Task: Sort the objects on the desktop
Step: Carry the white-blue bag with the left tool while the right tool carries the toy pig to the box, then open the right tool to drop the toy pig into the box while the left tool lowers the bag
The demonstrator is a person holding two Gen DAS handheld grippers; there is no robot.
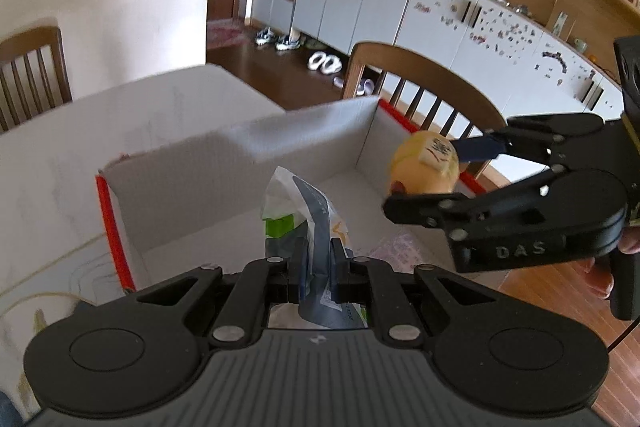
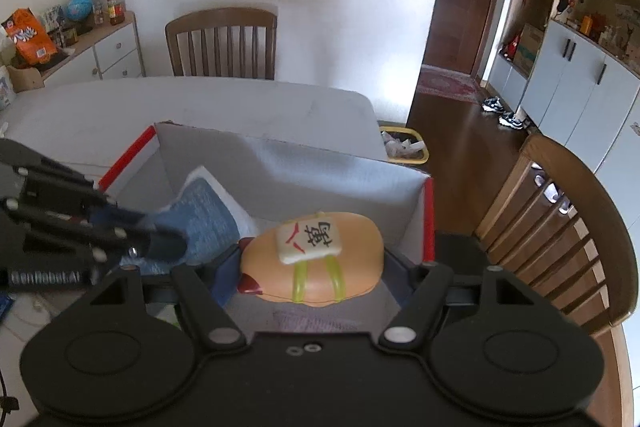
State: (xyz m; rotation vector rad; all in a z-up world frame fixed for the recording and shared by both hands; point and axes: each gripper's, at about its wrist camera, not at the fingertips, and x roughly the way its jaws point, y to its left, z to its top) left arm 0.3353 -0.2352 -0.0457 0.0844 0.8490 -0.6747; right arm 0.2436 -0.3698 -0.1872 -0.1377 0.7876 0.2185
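While I am holding both things over the white box, my left gripper is pinching a packet and my right gripper is clamping the orange toy — if they are bumping, one could fall outside.

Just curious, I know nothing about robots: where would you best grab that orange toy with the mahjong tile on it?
Across its narrow middle, from above. The orange toy is long and rounded, so its flatter sides suit the jaws of the right gripper, as now over the box.
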